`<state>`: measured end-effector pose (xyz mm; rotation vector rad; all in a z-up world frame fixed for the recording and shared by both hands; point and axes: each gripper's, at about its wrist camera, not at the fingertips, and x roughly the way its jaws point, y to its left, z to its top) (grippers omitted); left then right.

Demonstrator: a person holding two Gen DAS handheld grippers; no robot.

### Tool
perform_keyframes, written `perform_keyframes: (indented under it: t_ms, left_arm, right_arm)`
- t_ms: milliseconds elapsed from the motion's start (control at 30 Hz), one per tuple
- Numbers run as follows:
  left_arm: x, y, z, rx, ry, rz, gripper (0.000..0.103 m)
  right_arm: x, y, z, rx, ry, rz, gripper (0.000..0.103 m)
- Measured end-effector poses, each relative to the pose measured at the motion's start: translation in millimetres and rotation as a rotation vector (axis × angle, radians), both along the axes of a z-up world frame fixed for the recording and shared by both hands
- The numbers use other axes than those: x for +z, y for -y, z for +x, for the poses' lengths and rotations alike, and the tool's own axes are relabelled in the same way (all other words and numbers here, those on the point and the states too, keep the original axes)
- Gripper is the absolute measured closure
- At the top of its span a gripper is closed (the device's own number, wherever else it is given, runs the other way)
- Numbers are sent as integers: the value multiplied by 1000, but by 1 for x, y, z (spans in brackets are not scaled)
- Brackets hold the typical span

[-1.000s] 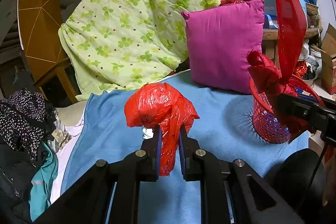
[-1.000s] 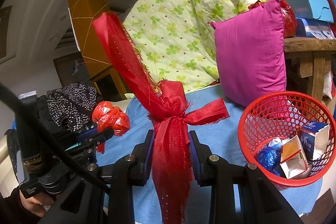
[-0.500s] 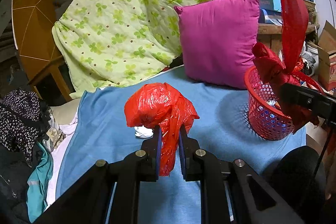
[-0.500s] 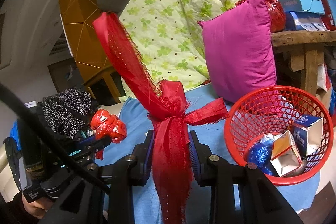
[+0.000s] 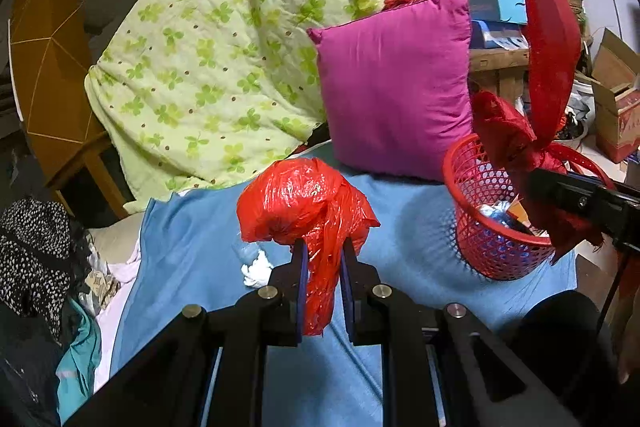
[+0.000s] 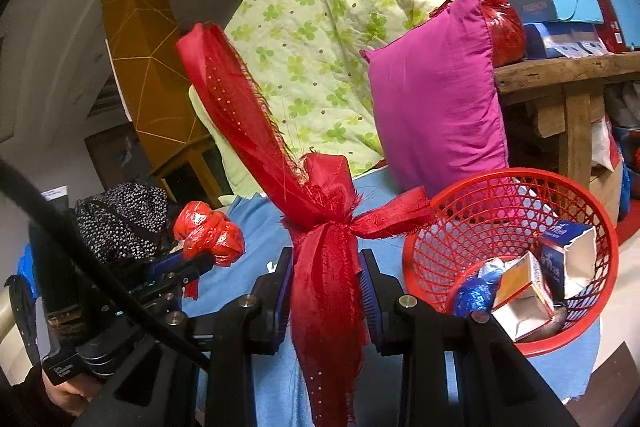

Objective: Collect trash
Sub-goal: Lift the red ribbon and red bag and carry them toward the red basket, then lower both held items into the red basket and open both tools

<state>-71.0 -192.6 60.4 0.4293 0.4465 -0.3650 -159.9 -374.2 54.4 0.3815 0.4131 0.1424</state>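
Note:
My left gripper point(image 5: 322, 247) is shut on a crumpled red plastic bag point(image 5: 304, 203), held up over the blue sheet point(image 5: 192, 247); the same bag point(image 6: 210, 233) shows at the left in the right wrist view. My right gripper point(image 6: 325, 259) is shut on a red ribbon bow point(image 6: 320, 195), whose long tail rises to the upper left. A red mesh basket point(image 6: 480, 195) stands just right of the bow and holds torn cartons point(image 6: 568, 255) and a blue wrapper point(image 6: 472, 293). In the left wrist view the basket point(image 5: 484, 247) sits at the right, with the bow point(image 5: 516, 139) above its rim.
A crumpled white tissue point(image 5: 256, 269) lies on the sheet below the bag. A magenta pillow point(image 5: 396, 91) and a green flowered quilt point(image 5: 224, 67) lean at the back. Dark clothes point(image 5: 36, 251) pile at the left. A wooden bench point(image 6: 560, 79) with boxes stands behind the basket.
Both grippers have drifted sideways over the bed, each still holding its item. The basket now sits closer to the bow and lies more fully in view.

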Motion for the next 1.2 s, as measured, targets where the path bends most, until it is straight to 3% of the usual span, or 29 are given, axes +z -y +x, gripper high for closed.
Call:
perform_keyframes:
  t_ms: [1200]
  left_arm:
    - [23, 38, 5, -89, 46, 16, 87]
  right_arm:
    - [23, 49, -13, -133, 48, 12, 70]
